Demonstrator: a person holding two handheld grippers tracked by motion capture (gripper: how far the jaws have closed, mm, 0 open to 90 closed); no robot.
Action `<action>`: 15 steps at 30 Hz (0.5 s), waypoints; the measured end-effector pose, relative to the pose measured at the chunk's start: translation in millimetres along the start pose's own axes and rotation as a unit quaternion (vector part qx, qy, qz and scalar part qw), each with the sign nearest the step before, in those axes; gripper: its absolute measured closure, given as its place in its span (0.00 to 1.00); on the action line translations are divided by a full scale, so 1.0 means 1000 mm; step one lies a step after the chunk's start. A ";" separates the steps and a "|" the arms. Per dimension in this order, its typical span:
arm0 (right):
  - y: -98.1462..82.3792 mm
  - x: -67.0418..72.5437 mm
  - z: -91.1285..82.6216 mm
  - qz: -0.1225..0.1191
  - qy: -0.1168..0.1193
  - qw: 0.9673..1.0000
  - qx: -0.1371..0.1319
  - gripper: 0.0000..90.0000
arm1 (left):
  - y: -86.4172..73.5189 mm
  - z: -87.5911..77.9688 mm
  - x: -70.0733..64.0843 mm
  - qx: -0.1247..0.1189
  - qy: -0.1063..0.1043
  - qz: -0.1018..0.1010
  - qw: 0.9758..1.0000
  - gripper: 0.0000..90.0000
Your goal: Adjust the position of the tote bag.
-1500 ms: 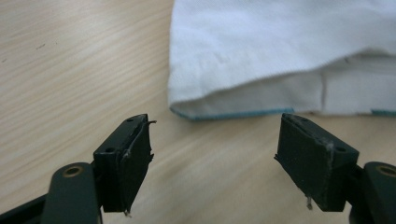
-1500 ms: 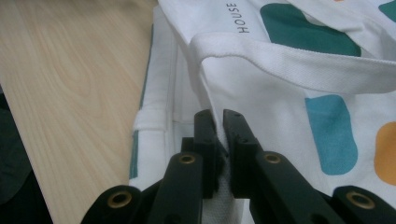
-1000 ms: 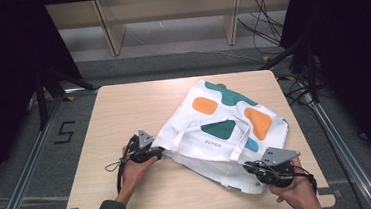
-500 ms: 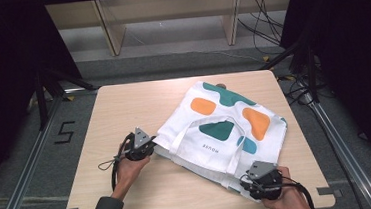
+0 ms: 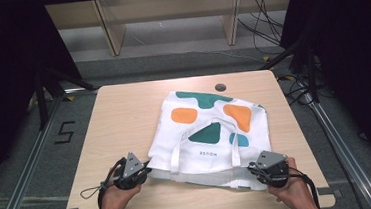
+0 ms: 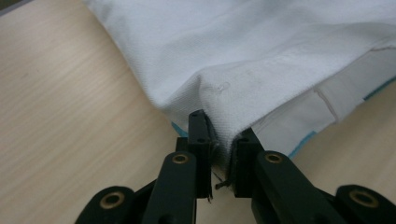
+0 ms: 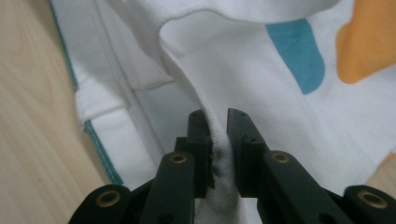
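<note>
Table [image 5: 124, 114]: pale wood, running out ahead of both hand-held grippers.
Tote bag [image 5: 211, 132]: white with teal and orange shapes, lying flat just ahead of the jaws, its mouth hem towards them.
Left hand-held gripper [image 6: 219, 135]: jaws have just been closing, clamped on the bag's near corner.
Right hand-held gripper [image 7: 217, 123]: jaws just closing too, pinching the other corner's cloth.
Risk: only thin folds are gripped; an uneven pull could slip one corner free.

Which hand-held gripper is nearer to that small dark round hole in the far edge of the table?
Right, narrowly. The right hand-held gripper grips the tote bag at its near right corner; the hole lies beyond. The left hand-held gripper holds the near left corner.
</note>
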State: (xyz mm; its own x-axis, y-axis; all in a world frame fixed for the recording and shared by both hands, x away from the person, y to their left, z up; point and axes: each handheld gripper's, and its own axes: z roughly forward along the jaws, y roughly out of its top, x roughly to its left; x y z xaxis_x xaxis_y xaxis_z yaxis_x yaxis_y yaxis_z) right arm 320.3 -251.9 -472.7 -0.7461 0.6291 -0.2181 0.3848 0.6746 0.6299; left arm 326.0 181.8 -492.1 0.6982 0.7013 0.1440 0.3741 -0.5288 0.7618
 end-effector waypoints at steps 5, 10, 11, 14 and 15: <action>-0.001 -0.009 0.004 0.008 -0.008 1.000 -0.007 0.81 | -0.004 -0.009 -0.016 0.010 -0.010 0.005 1.000 0.88; -0.009 -0.021 0.008 0.046 -0.018 0.999 -0.002 0.66 | -0.002 -0.009 -0.022 -0.004 0.001 0.026 1.000 0.71; -0.010 -0.022 0.009 0.047 -0.020 0.999 -0.001 0.64 | 0.000 -0.008 -0.023 -0.005 0.005 0.026 1.000 0.65; -0.011 -0.022 0.007 0.049 -0.018 0.999 -0.003 0.62 | 0.005 -0.003 -0.031 -0.009 0.013 0.029 0.999 0.59; -0.011 -0.022 0.007 0.049 -0.018 0.999 -0.003 0.62 | 0.005 -0.003 -0.031 -0.009 0.013 0.029 0.999 0.57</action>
State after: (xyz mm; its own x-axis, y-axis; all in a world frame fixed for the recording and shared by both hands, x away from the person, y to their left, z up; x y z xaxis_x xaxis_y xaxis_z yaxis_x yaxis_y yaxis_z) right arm 336.6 -270.5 -480.6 -0.6844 0.7060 -0.1821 0.4520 0.6068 0.6538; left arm 304.3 159.2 -490.6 0.7015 0.6828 0.2042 0.3225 -0.5596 0.7634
